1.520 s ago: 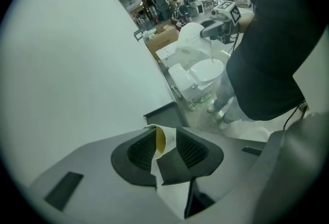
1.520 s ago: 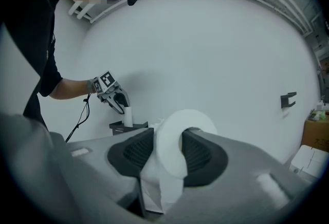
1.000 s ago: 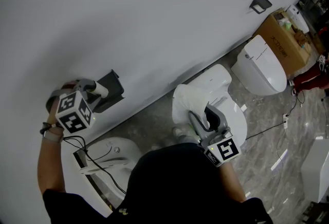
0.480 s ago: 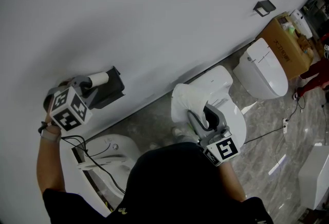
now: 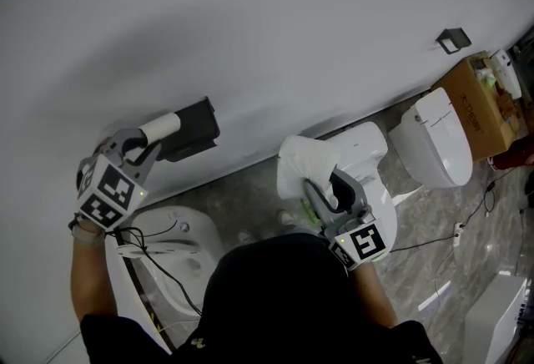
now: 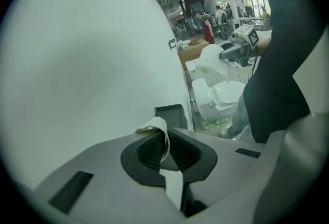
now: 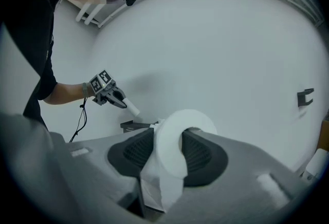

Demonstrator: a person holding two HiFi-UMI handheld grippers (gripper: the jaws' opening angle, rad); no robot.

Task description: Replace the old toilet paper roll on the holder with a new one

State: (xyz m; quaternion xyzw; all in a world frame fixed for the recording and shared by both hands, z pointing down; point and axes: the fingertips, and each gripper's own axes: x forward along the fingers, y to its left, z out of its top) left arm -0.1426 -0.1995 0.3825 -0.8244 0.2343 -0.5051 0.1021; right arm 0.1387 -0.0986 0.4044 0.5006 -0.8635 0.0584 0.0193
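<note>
Left gripper [image 5: 143,143], its jaws just closed narrow, pinches the old roll [image 5: 162,127], a bare pale tube sticking out just left of the dark holder [image 5: 196,124]. To the right, right gripper [image 5: 321,191] clamps the new roll [image 5: 307,162], full and white, a loose sheet hanging

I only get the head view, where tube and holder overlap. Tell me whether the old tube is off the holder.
Observer: Right gripper view shows the cardboard tube above and apart from the black holder.
Operator: Report the left grip.
Observer: Left gripper view: the left gripper fingers, just closed, pinch one tube wall.
Operator: Now the new roll.
Observer: A loose paper tail hangs from the toilet paper roll between the right gripper fingers.
</note>
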